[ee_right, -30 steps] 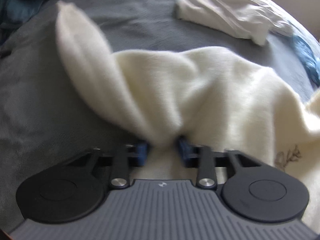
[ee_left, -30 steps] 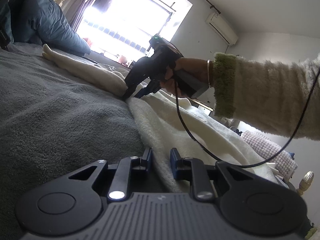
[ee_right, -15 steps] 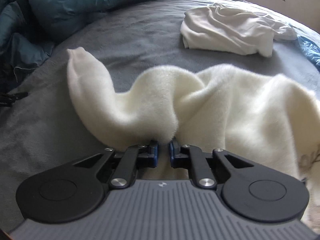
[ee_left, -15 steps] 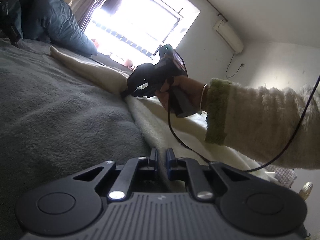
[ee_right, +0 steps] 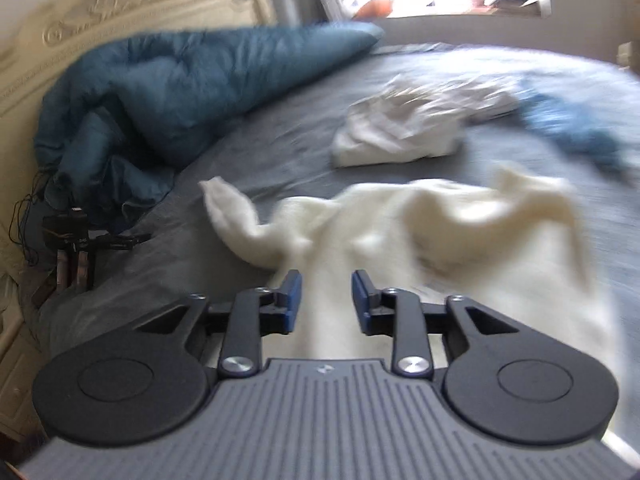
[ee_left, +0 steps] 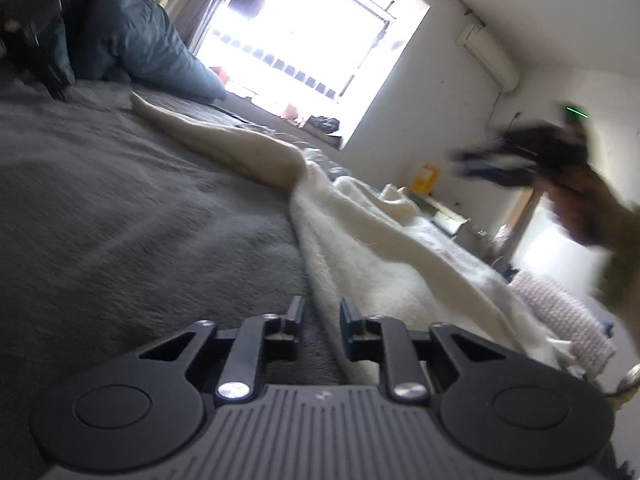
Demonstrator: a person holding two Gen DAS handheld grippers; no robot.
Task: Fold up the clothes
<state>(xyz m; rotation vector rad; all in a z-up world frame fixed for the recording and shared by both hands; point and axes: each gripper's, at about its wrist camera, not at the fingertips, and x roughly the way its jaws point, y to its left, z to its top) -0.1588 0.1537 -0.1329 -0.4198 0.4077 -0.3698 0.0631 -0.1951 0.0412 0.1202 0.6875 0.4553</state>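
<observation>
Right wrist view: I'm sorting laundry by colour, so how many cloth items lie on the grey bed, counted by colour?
Cream: 1, the fluffy cream sweater nearest the camera.
White: 1, the crumpled white garment further back.
Blue: 2, the teal duvet by the headboard and a small blue cloth at the right, too blurred to identify.
Total: 4

Cream fleece garment (ee_right: pixel 460 248) rumpled on grey bedspread (ee_right: pixel 280 152)
</observation>
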